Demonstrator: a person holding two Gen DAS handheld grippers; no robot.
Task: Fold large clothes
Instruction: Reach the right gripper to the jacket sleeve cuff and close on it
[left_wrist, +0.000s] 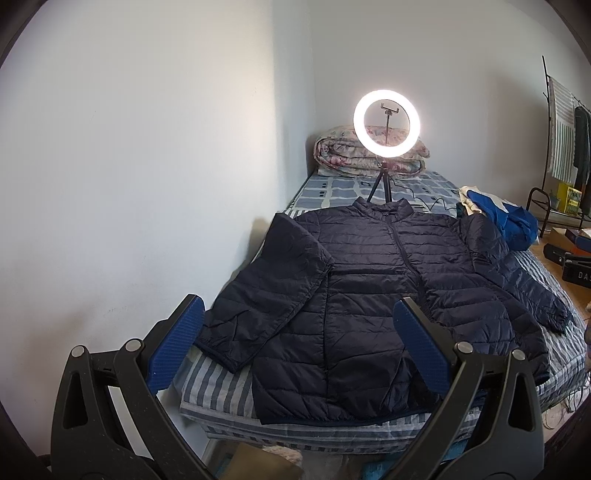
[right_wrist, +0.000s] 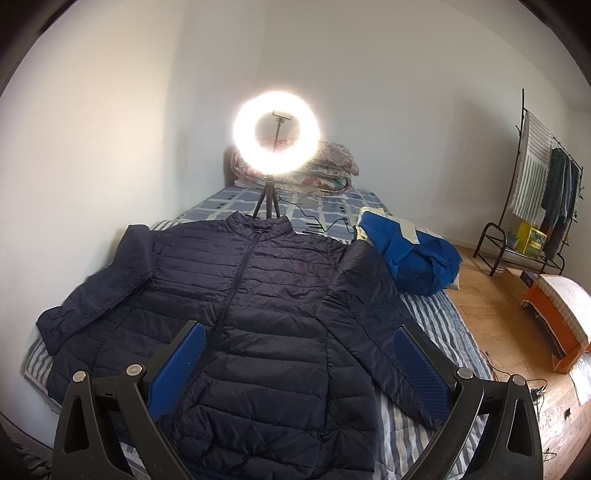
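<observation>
Both wrist cameras look from the bed's foot along their tools, slightly downward. Both share the navy quilted puffer jacket (left_wrist: 369, 295) (right_wrist: 236, 314) at centre and the glowing ring light (left_wrist: 386, 123) (right_wrist: 276, 136) above.

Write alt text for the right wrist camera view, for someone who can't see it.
A dark navy puffer jacket lies flat and zipped on a striped bed, sleeves spread, with the open right gripper hovering above its lower half. Behind it stand a lit ring light on a tripod and a crumpled blue garment.
</observation>
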